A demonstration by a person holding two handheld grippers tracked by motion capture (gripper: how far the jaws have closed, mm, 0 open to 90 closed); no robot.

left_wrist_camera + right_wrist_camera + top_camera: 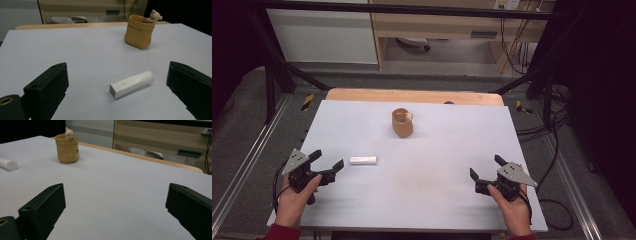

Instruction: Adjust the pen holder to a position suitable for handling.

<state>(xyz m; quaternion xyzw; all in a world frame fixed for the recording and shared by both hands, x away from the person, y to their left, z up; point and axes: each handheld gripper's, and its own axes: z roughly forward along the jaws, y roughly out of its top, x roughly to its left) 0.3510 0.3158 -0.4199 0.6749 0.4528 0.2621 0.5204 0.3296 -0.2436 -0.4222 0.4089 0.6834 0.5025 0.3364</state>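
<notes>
A small white tube-shaped object point(363, 160) lies flat on the white table point(422, 200), left of centre. In the left gripper view the white object point(132, 83) lies between and just ahead of the wide-apart jaws, untouched. My left gripper point(328, 161) is open, just left of it. A tan pouch-like cup point(402, 123) with a little bear figure on its rim stands upright at the middle back; the cup point(139, 31) is also far off in the left gripper view, and the cup point(67, 148) stands at the upper left of the right gripper view. My right gripper point(485, 166) is open near the front right, nothing between its jaws.
A wooden tabletop edge point(412, 95) shows beyond the white sheet. Black frame bars point(272, 75) and cables point(552, 130) flank the table. The white object's round end point(7, 164) sits at the left edge of the right gripper view.
</notes>
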